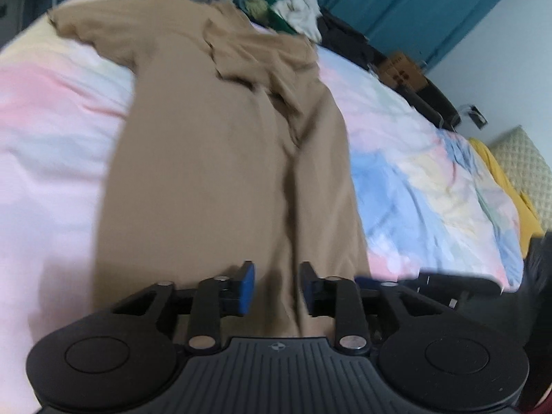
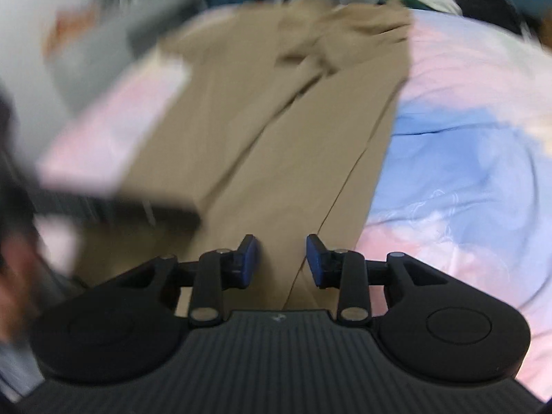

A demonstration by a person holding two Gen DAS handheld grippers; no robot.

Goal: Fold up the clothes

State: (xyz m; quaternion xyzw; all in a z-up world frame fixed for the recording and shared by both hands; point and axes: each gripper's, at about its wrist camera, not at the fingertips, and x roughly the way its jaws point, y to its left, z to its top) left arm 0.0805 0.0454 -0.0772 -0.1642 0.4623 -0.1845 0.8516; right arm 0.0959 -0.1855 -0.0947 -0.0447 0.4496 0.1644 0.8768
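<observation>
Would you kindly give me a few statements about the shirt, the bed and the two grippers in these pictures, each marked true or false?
1. The tan shirt lies spread on a pastel bedcover. True.
2. The left gripper is clamped shut on the shirt. False: its jaws stand apart, with no cloth pinched between them.
3. A heap of other clothes sits beyond the far end of the shirt. True.
4. The shirt is bright red. False: it is tan.
5. The right gripper hovers over the near end of the shirt with a gap between its jaws. True.
</observation>
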